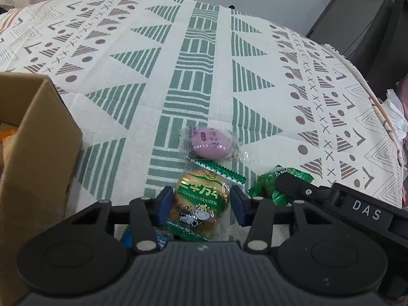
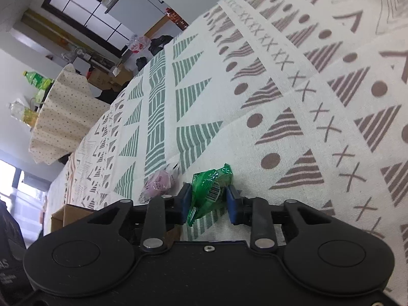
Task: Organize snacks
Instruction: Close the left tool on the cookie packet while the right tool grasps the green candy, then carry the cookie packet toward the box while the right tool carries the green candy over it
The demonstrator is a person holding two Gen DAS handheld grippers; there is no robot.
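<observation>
**Ana:** Snacks first. What lies on the patterned tablecloth?

**Ben:** Three wrapped pieces near each other, to the right of the cardboard box. Closest is a golden bun packet with green bands, yellow lettering, a cartoon cow and a green serrated seal. Just beyond it lies a pink oval snack in clear film with dark print. To the bun's right sits a crumpled green packet.

**Ana:** And the left gripper?

**Ben:** Its blue pads bracket the bun packet. The left pad meets the wrapper; on the right I cannot tell whether it presses.

**Ana:** The right gripper?

**Ben:** It straddles the shiny green packet, which shows a white barcode label. One pad lies against the wrapper, and at the other I cannot judge contact. The pink snack lies just left of it.

**Ana:** Anything else?

**Ben:** A blue wrapper peeks out under the left gripper, mostly hidden.
</observation>
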